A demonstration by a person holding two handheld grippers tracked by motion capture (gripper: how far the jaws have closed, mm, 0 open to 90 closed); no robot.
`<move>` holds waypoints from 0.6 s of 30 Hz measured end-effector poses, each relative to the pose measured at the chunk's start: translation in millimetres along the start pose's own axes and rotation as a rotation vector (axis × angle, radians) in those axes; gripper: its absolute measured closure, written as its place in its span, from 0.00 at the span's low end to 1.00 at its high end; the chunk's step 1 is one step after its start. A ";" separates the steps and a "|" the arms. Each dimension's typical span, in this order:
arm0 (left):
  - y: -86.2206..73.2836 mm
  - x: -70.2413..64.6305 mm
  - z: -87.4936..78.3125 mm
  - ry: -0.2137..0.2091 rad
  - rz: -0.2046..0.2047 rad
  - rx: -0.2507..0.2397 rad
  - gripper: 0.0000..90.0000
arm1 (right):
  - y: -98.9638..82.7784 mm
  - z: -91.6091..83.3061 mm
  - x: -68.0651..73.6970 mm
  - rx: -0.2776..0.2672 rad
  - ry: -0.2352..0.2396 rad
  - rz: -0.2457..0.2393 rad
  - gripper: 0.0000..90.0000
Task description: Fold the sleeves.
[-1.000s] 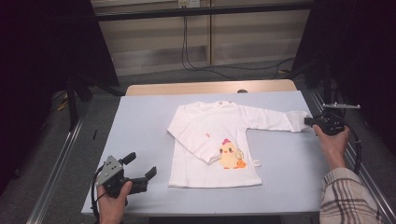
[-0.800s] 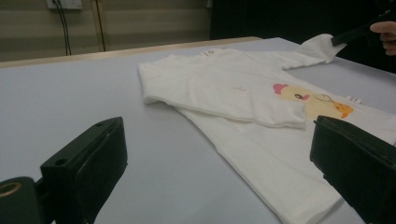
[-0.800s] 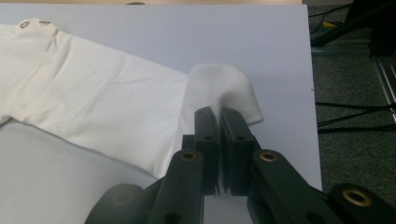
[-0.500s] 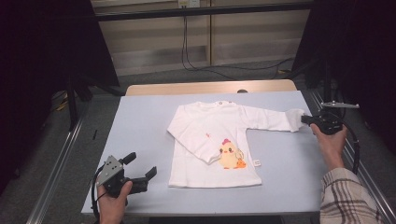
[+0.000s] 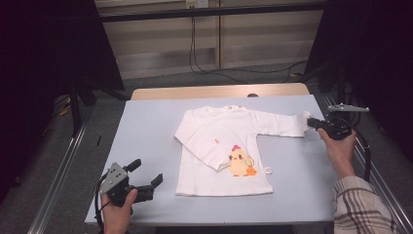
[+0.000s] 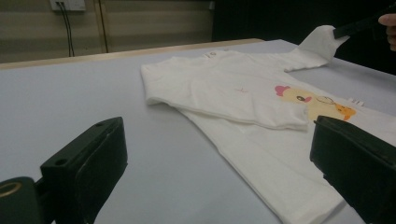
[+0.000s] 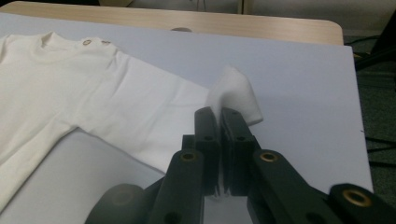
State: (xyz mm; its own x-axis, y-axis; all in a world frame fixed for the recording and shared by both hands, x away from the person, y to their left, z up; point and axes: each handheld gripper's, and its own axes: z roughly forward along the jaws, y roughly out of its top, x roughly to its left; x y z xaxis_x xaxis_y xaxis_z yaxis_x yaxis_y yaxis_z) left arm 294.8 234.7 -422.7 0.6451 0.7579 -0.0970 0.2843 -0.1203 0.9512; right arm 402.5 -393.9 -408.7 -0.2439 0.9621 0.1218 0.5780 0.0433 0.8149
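Sleeve fold in hand: right cuff pinched, left side idle

Shirt [image 5: 221, 146] lay flat, chest up, near the middle of the table [image 5: 146, 126], collar toward the far edge. One sleeve was already folded across the chest; the other ran out toward the right edge of the table. Right gripper [image 5: 311, 123] had its jaws closed tight on that sleeve's cuff [image 7: 233, 91], and the cuff end stood lifted off the surface, curling above the jaw tips in the right gripper view. Left gripper [image 5: 146, 179] sat near the front left corner, jaws wide apart, nothing between them, well apart from the shirt hem.

My read: this was the second sleeve fold, at the lift stage. Next move likely called for carrying the cuff inward over the chest, keeping it low so the sleeve creased at the shoulder seam instead of dragging the body sideways, then releasing flat.

Material: thin white knit, soft, limp, light wrinkles; it would slump once released. Print of a yellow chick [image 5: 239, 163] on the front, two small buttons [image 7: 95, 42] at the collar. Table top was a smooth pale blue sheet over a wood board, so cloth could slide easily.
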 end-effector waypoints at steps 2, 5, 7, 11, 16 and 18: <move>0.0 0.6 -0.1 0.000 0.001 0.002 0.04 | 2.1 0.4 4.4 -0.006 0.009 -0.012 0.96; 0.2 1.4 -0.1 0.027 0.002 -0.002 0.04 | 4.2 0.7 9.7 -0.012 0.026 -0.017 0.96; 0.3 2.1 -0.5 0.025 -0.001 -0.007 0.04 | 4.7 1.2 12.5 -0.011 0.039 -0.020 0.96; 1.1 1.1 0.8 0.016 0.006 -0.005 0.04 | 6.9 2.1 19.7 -0.010 0.063 -0.033 0.96; 1.4 0.1 2.2 0.008 0.009 -0.001 0.04 | 10.0 1.5 27.1 -0.016 0.085 -0.047 0.96; 1.8 -0.3 2.8 0.006 0.004 -0.005 0.04 | 10.8 1.5 31.0 -0.018 0.097 -0.053 0.96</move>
State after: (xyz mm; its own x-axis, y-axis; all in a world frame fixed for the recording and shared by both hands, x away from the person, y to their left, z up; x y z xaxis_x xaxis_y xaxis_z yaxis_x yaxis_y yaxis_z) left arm 297.1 232.5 -421.8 0.6419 0.7613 -0.0915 0.2784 -0.1201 0.9529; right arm 402.3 -363.1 -396.9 -0.3486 0.9279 0.1323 0.5487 0.0876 0.8314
